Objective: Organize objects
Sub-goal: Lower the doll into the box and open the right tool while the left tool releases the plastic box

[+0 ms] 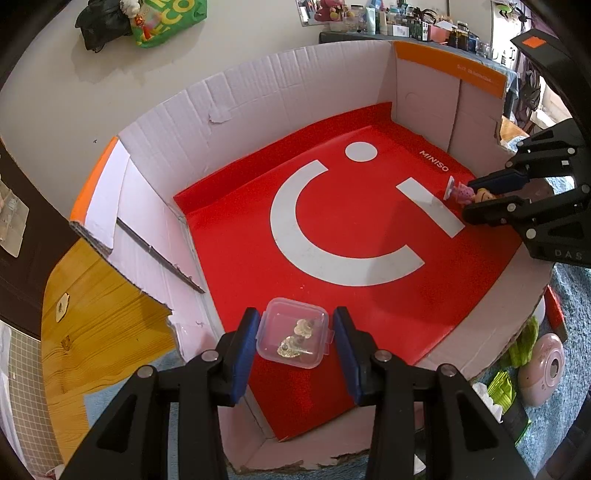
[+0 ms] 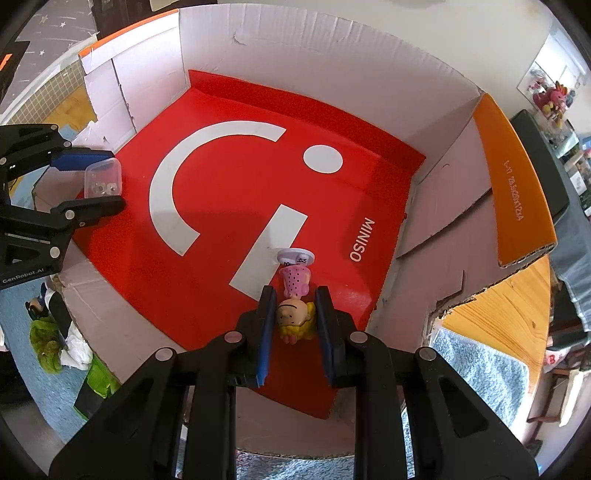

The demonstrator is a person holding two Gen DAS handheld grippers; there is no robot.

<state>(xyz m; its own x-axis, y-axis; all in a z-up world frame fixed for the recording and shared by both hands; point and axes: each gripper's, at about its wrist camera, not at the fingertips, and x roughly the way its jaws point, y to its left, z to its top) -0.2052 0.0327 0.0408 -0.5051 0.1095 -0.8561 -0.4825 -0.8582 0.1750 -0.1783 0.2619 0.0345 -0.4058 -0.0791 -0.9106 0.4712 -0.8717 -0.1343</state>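
Note:
A white cardboard box with a red MINISO bag lining its floor fills both views. My left gripper is shut on a small clear plastic case with small trinkets inside, low over the near edge of the red bag; the case shows in the right wrist view too. My right gripper is shut on the head of a small figurine in a pink dotted dress, its white round base pointing away. The figurine also shows in the left wrist view at the box's right side.
The box walls surround the red floor, with torn flaps and orange edges. Outside lie a wooden board, blue carpet, a pink round device, green items and a cluttered shelf.

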